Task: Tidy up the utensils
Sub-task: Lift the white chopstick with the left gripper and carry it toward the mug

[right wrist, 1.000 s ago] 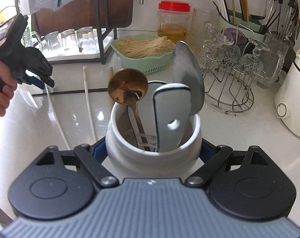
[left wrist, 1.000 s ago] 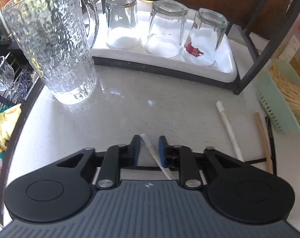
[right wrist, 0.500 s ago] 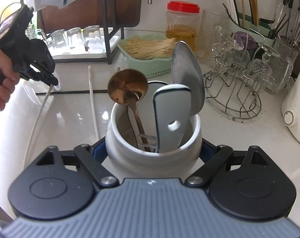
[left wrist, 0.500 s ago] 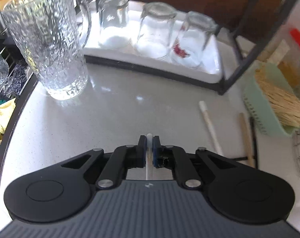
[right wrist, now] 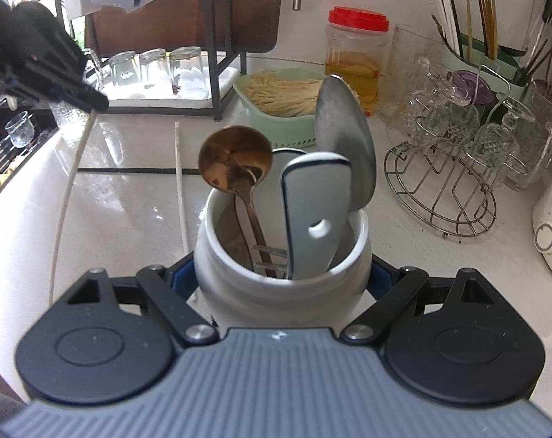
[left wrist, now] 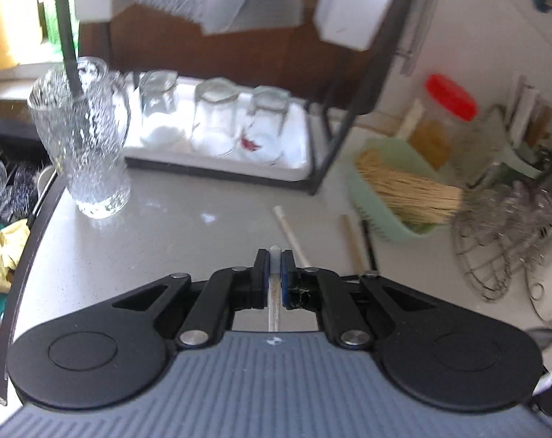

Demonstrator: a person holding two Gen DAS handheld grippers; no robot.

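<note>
My left gripper (left wrist: 275,255) is shut on a white chopstick (left wrist: 274,299), raised off the counter. From the right wrist view the same left gripper (right wrist: 95,104) sits at the upper left, and its white chopstick (right wrist: 66,197) hangs down to the counter. A second white chopstick (left wrist: 288,230) and a wooden chopstick (left wrist: 352,239) lie on the counter. My right gripper (right wrist: 281,273) is shut on a white ceramic utensil jar (right wrist: 276,288). The jar holds a bronze ladle (right wrist: 236,160), a steel spoon (right wrist: 343,142) and a white-handled utensil (right wrist: 318,215).
A textured glass pitcher (left wrist: 84,138) stands left, beside a white tray (left wrist: 298,160) with three upturned glasses under a black rack. A green basket (right wrist: 276,116) of noodles, a red-lidded jar (right wrist: 356,58), a wire glass stand (right wrist: 455,168) and a chopstick holder (right wrist: 469,47) crowd the right.
My left gripper closed on the white chopstick and lifted it, swinging up and to the right. The right gripper kept still with the jar.
</note>
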